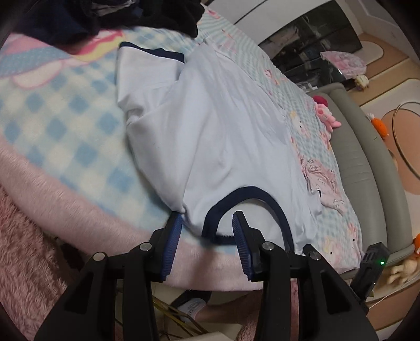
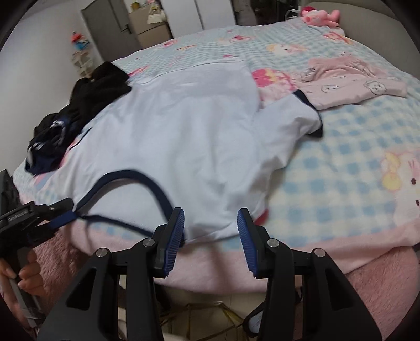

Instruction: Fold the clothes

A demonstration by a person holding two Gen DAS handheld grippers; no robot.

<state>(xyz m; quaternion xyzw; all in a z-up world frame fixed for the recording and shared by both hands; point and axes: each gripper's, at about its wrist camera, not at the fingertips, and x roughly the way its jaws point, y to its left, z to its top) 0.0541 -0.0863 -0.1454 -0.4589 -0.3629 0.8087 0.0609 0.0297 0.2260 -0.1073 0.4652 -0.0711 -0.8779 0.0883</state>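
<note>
A pale blue T-shirt (image 1: 215, 136) (image 2: 183, 147) with a navy collar (image 1: 262, 196) (image 2: 136, 174) lies spread on a blue-checked blanket, collar end toward me. My left gripper (image 1: 207, 230) stands open at the near edge. One shoulder corner and the collar's end lie between its pads without being pressed. In the right wrist view the left gripper (image 2: 63, 211) reaches in from the left at the collar's corner. My right gripper (image 2: 211, 223) is open over the other shoulder, cloth lying between its fingers. One navy-cuffed sleeve (image 1: 141, 68) (image 2: 296, 118) sticks out sideways.
A pile of dark clothes (image 1: 105, 18) (image 2: 78, 110) lies at the shirt's far side. A folded pink garment (image 2: 349, 81) (image 1: 323, 178) and a pink plush toy (image 2: 319, 14) rest on the bed. A grey bed frame (image 1: 359, 162) borders it. A hand (image 2: 29, 275) holds the left gripper's handle.
</note>
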